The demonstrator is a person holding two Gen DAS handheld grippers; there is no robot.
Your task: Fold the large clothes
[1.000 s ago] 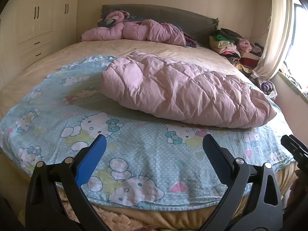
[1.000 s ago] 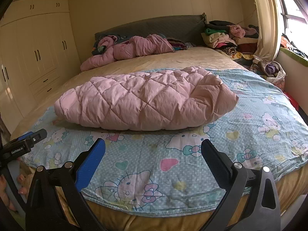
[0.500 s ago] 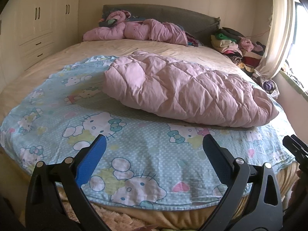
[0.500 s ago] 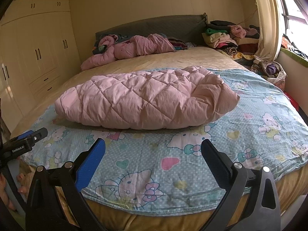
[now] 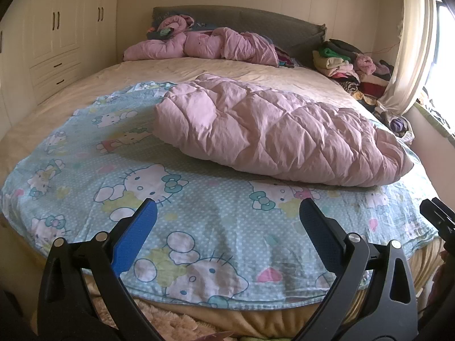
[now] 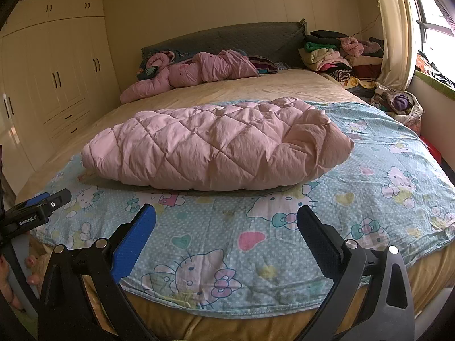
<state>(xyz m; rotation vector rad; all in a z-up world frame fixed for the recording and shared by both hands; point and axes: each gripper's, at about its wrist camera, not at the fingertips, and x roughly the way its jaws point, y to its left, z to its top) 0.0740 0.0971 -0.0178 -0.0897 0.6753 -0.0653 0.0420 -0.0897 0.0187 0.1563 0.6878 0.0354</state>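
A pink quilted padded garment [image 5: 273,136] lies folded into a long bundle across a light-blue cartoon-cat sheet [image 5: 199,213] on the bed; it also shows in the right wrist view [image 6: 219,150] on the same sheet [image 6: 355,207]. My left gripper [image 5: 227,216] is open and empty, held over the sheet's near edge, short of the garment. My right gripper [image 6: 226,221] is open and empty, also near the foot of the bed. Each gripper shows at the edge of the other's view.
A second crumpled pink garment [image 5: 204,45] lies by the grey headboard [image 5: 256,25]. A pile of clothes [image 6: 338,54] is stacked at the bed's far right by the curtain [image 6: 398,28]. Wardrobes [image 6: 57,79] line the left wall.
Both views have moved slightly closer to the bed. The garment and sheet have not moved, and both grippers stay open.
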